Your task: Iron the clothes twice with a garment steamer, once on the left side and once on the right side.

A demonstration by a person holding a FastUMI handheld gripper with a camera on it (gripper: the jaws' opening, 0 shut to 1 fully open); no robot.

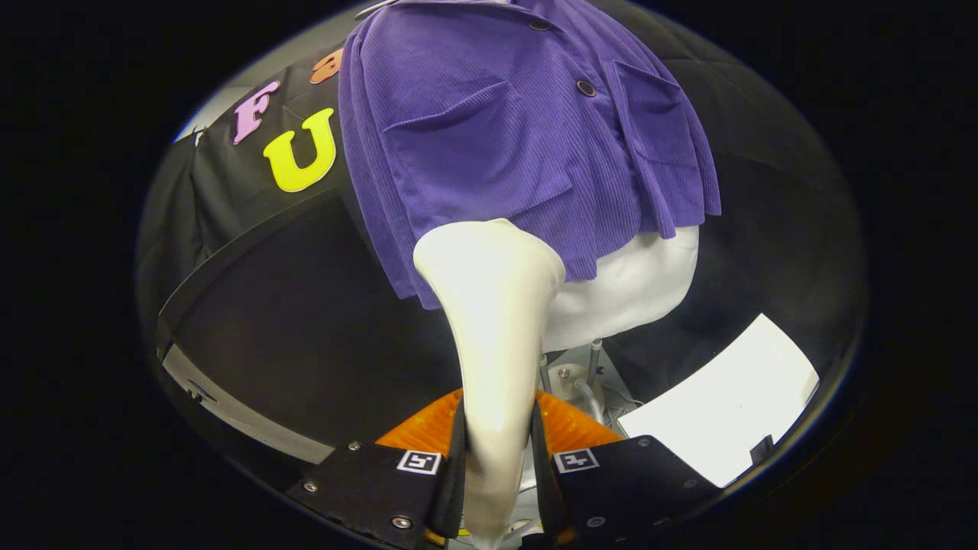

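Closest to my camera the gripper (pixel 497 466) is clamping the garment steamer (pixel 493 321), both fingers pressing on its slim handle from either side, so the jaws are sitting only narrowly apart with the handle filling the gap. The steamer is a smooth, cream-white plastic thing, narrow down where I'm holding it and flaring into a broad rounded head up at 12 o'clock from the fingers.

That head is sitting right at the bottom hem of the purple jacket (pixel 489 137), under the patch pocket on the side that reads as left from where I'm watching. I can't tell if it's actually touching the cloth or just hovering in front of it. The jacket is a ribbed, corduroy-looking fabric with two patch pockets and dark round buttons (pixel 586 88) running up the middle, and it's hanging on a white dress form (pixel 634 290) with a smooth matte torso poking out below the hem at about 2 o'clock from the steamer head. There's a metal stand (pixel 581 378) under it, and a white sheet (pixel 726 405) lying flat over at 3 o'clock.

My guess is I'm lining up or starting the left-side pass. The next move needs a steady sweep up that panel, keeping the head flat on the ribbing and not snagging the pocket edge, then the same on the other side.
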